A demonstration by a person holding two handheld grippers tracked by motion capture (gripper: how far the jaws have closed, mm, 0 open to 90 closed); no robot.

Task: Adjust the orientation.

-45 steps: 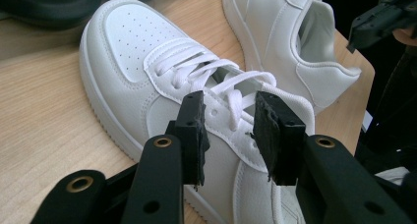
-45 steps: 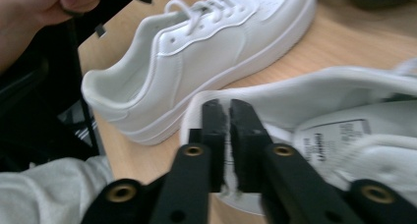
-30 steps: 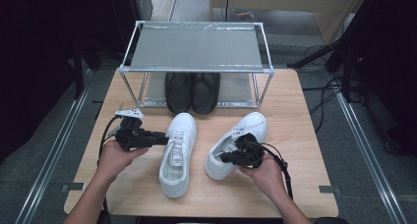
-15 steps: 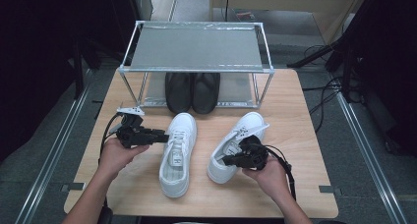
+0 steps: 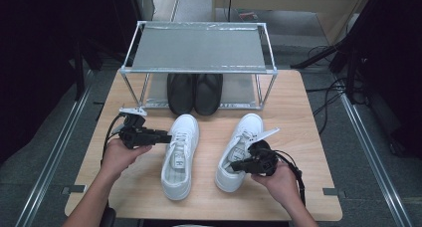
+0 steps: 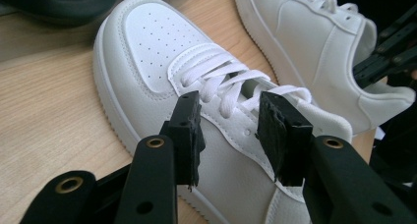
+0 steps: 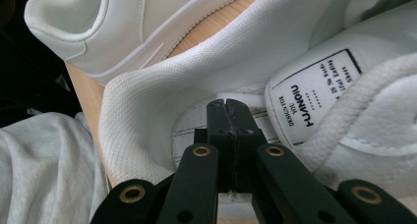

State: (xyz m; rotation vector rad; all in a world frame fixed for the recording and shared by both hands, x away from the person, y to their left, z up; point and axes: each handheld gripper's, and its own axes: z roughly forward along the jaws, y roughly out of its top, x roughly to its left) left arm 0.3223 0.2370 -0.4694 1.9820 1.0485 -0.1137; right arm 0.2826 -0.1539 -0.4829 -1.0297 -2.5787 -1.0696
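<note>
I had two white sneakers on the wooden table (image 5: 308,137), side by side, toes pointing away from me toward the metal rack (image 5: 199,53) at the far edge. A pair of black shoes (image 5: 195,92) sat under that rack, just beyond the sneakers' toes.

My left gripper (image 5: 166,136) was level at the left side of the left sneaker (image 5: 180,157), near its laces. Its jaws stood about halfway apart. In the left gripper view the two black pads (image 6: 189,130) sat on either side of the lace area of that sneaker (image 6: 162,71), above its upper, and I could not see them pressing on anything; they gripped nothing. The jaws had just been opening a little, with the sneaker's side beneath them rather than clamped between them.

My right gripper (image 5: 234,164) was at the near end of the right sneaker (image 5: 239,147), which lay slightly angled, toe tipped to the right. Its jaws were fully closed against each other. In the right gripper view the closed tips (image 7: 228,111) reached into the sneaker's opening, just over the insole, between the padded heel collar (image 7: 147,101) and the tongue with its printed label (image 7: 314,94). Whether the tips touched the insole I could not tell. The left sneaker's heel (image 7: 69,17) showed beyond, near but apart
</note>
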